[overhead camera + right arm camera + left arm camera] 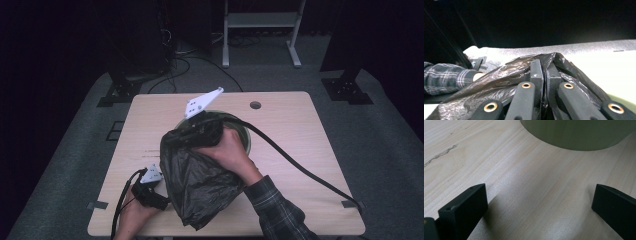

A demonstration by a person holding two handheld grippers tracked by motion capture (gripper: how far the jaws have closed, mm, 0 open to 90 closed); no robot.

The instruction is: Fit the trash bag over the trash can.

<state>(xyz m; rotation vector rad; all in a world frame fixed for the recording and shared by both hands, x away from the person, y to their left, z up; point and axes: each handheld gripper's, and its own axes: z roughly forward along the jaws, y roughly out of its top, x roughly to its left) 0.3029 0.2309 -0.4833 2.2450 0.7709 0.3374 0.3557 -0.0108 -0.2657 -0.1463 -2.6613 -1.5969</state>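
Note:
A crumpled black plastic bag (200,180) lies across the front middle of the wooden table (290,150), draped over the near side of a round green container (246,135). My right gripper (175,137) is at the bag's top edge, above the container. In the right gripper view, this gripper (544,65) is shut on a fold of the bag (499,77). My left gripper (162,202) rests low at the front left, beside the bag. Its jaws (538,188) stand wide open over bare table (524,170), with the green container (579,132) ahead.
A thick black cable (300,165) trails from the right gripper to the table's right front corner. A small round hole (255,105) sits near the far edge. A metal stand (260,30) rises behind the table. A plaid sleeve (444,77) shows at the left.

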